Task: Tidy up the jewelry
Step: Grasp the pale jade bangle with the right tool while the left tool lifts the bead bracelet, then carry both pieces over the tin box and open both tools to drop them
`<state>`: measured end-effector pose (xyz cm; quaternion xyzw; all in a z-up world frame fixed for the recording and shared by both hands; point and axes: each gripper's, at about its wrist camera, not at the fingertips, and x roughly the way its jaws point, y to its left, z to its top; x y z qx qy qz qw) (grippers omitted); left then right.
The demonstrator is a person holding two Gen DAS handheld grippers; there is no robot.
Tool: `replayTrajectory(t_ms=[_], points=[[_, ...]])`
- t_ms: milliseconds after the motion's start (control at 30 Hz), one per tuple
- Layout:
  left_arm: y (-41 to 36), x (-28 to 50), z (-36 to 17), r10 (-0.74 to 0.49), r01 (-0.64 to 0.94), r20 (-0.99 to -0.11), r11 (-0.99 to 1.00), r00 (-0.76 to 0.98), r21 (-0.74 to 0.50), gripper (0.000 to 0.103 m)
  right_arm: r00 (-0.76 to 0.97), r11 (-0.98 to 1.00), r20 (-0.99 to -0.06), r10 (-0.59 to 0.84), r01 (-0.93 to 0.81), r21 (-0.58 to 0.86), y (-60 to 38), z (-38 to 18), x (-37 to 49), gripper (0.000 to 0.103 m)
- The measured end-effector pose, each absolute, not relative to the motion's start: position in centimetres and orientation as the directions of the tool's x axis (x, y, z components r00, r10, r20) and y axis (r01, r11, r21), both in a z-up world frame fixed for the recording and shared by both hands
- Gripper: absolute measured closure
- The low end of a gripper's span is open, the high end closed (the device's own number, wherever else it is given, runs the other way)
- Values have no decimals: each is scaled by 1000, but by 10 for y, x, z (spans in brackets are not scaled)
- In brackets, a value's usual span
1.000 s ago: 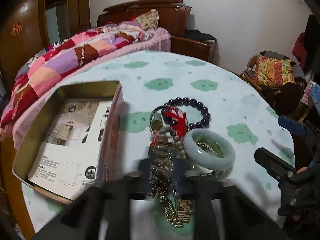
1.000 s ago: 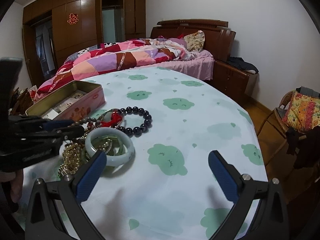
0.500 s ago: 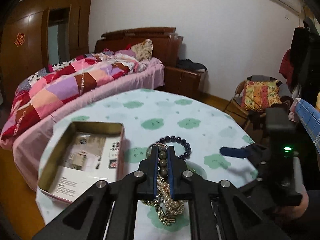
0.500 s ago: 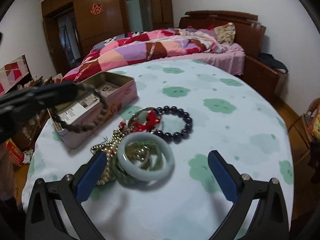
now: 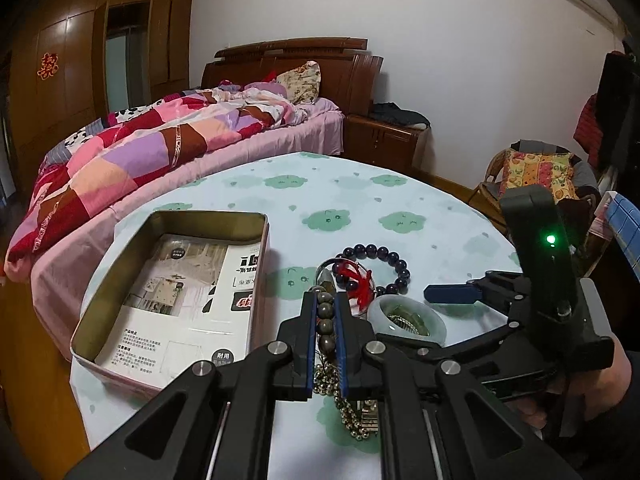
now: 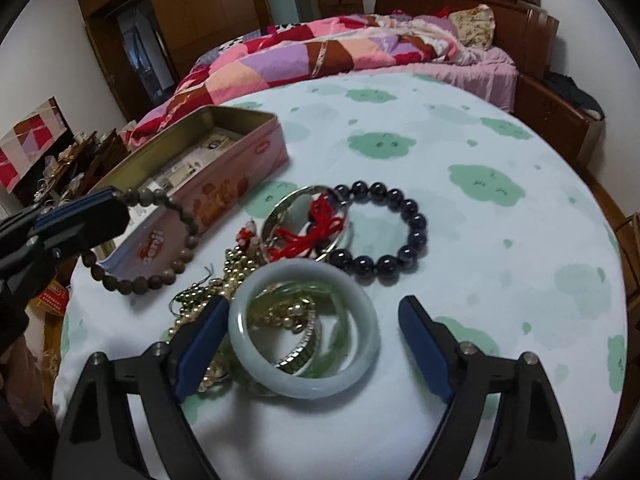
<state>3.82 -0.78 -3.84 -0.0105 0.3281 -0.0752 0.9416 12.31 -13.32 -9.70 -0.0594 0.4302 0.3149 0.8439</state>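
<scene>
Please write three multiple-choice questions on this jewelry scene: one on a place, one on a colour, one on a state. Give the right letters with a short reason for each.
1. Where does the pale green jade bangle lie?
A. inside the tin box
B. on the tablecloth, between the open fingers of the right gripper
C. on the bed

2. What colour is the tassel on the metal ring?
A. red
B. yellow
C. white

3. What is the state of the left gripper?
A. open and empty
B. shut on the brown bead bracelet
C. shut on the dark bead bracelet

Answers:
1 B: the right gripper has a finger on each side of the bangle, not pressing it; its jaws have just been closing.
2 A: red threads cross the ring.
3 B: the brown bead bracelet hangs from its closed pads, above the tablecloth beside the tin box.
</scene>
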Motion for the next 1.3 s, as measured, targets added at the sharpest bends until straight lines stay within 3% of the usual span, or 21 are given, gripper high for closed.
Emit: replayTrajectory(t_ms=[200, 667, 900, 1300], points=[[-8, 34, -35, -150, 137, -610, 988, 778, -69, 96, 400, 778, -771, 496, -599, 189, -130, -98, 123, 27], [11, 26, -11, -135, 126, -560, 991, 818, -55, 96, 566, 814, -712, 415, -580, 13, -128, -69, 108, 27], [43, 39, -5, -70, 59, -544, 998, 836, -38, 96, 580, 798, -704, 410, -602, -30, -111, -56, 117, 27], [92, 82, -20, -8, -17, -582, 999, 813, -37, 96, 575, 731, -687, 444, -676, -93, -46, -39, 143, 27]])
